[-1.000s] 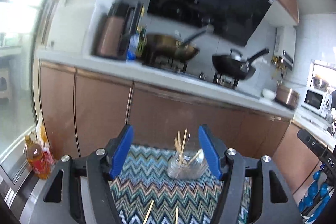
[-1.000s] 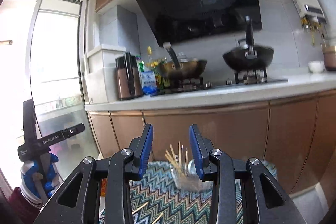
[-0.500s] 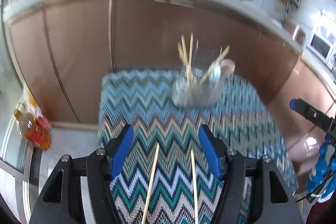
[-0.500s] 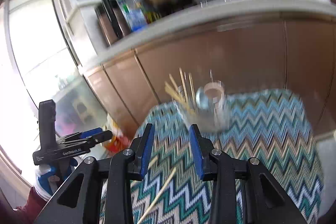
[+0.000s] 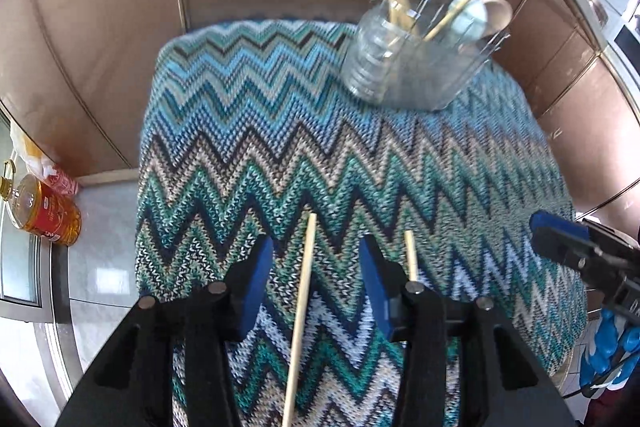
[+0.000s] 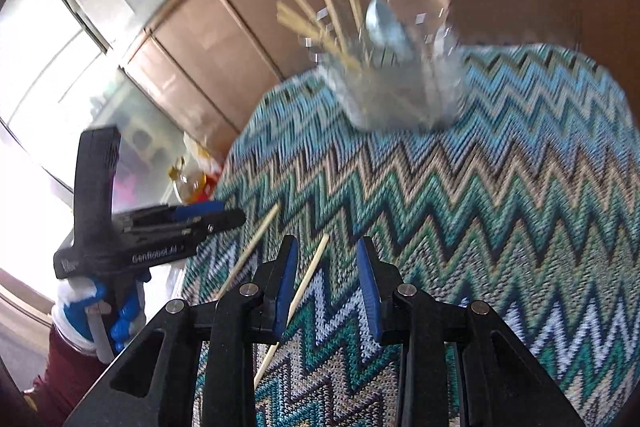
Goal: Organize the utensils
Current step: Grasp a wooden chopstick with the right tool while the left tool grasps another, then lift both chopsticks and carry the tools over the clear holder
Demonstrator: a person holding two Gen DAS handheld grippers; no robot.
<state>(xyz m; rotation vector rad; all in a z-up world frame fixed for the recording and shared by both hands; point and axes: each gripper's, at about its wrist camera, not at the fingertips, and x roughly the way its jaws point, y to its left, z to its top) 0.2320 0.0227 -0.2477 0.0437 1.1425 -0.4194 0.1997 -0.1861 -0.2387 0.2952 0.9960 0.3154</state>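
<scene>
Zigzag cloth [image 5: 320, 147], loose chopsticks [image 5: 302, 299], oil bottle [image 5: 44, 215]

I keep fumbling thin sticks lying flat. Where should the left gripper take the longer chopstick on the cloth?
Grip the chopstick at mid-shaft, coming straight down from above with the left gripper, fingers either side. It lies flat on the zigzag cloth and already runs between the open jaws, so pinching across its width probably works best.

bright daylight pours in from the blown-out window [image 6: 48, 39] on the left, the clear holder [image 6: 400, 83] is smeared with motion blur in the right view, and fisheye warping bends both pictures' dark-vignetted edges
</scene>
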